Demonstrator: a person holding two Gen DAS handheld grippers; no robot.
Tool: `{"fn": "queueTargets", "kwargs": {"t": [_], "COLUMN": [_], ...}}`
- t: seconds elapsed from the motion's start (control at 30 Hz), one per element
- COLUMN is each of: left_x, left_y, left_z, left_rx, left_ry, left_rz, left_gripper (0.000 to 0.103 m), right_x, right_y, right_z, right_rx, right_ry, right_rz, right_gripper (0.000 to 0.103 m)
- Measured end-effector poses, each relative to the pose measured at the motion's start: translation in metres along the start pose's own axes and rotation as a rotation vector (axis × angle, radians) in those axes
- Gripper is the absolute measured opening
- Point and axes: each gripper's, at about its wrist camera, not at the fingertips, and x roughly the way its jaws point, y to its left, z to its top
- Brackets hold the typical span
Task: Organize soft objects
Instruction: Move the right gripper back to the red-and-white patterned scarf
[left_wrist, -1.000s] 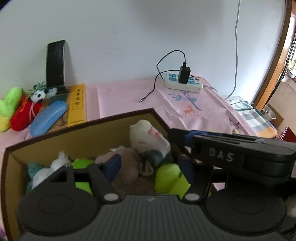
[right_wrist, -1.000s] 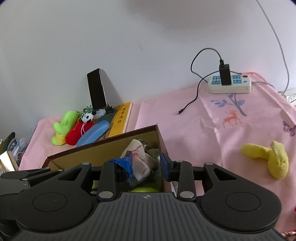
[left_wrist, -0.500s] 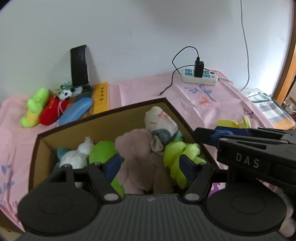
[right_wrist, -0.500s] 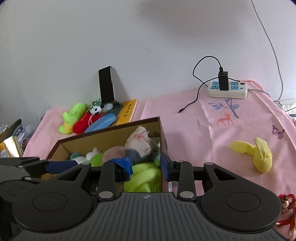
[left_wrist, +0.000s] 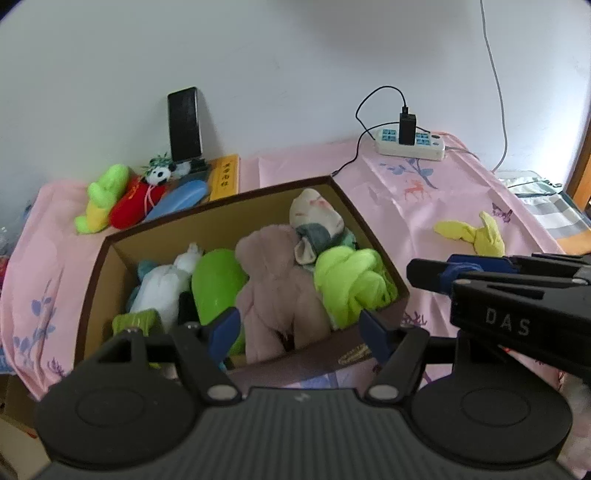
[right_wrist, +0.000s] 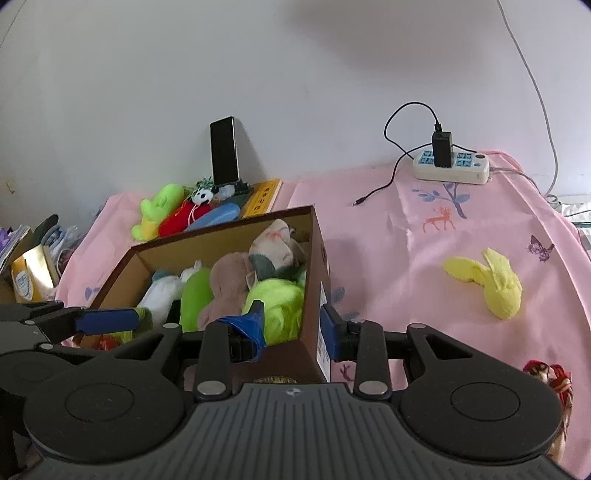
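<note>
- Two hand-held grippers are at the cardboard box (left_wrist: 221, 229), which sits in the middle of the frame on the pink-clothed bench (right_wrist: 406, 240).
- The right hand-held gripper (right_wrist: 291, 314) straddles the box's right wall near its near corner, one finger inside and one outside, and seems clenched on that wall.
- The left hand-held gripper (left_wrist: 298, 319) is released. Its jaws stand wide over the near end of the box and grasp nothing.
- The box is already crammed, with a lime plush (left_wrist: 351, 280) and a dusty-pink plush (left_wrist: 280, 280) piled up to the rim.
- One yellow plush (right_wrist: 495, 284) lies loose at the right of the frame, well apart from the box. More soft toys (left_wrist: 122, 206) sit at the upper left beside the wall.
- Risk: a one-sided pinch on thin cardboard may bend or tear the wall, or swing the box round instead of shifting it straight.
- Risk: a tilt or jerk could spill the lime plush over the edge, since it rides highest right beside the gripped wall.
- Risk: dragging the box could bunch the cloth, and that would pull the power strip (left_wrist: 410, 147) and its loose cable along with it.
</note>
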Motion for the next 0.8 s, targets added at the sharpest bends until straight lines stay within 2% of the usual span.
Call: {"fn": "queueTargets", "kwargs": {"t": [0.4, 0.8], "left_x": [0.004, 0.019], "left_y": [-0.034, -0.072], "left_z": [-0.018, -0.034], "left_rx": [-0.020, -0.001], "left_ry": [0.061, 0.133], "left_rz": [0.042, 0.040], "left_gripper": [0.072, 0.072], "right_x": [-0.014, -0.024], "right_y": [-0.022, -0.053], "right_z": [-0.019, -0.038], "right_rx": [-0.021, -0.013], "right_ry": [0.054, 0.109], "right_rz": [0.028, 0.019], "right_gripper": [0.016, 0.016]}}
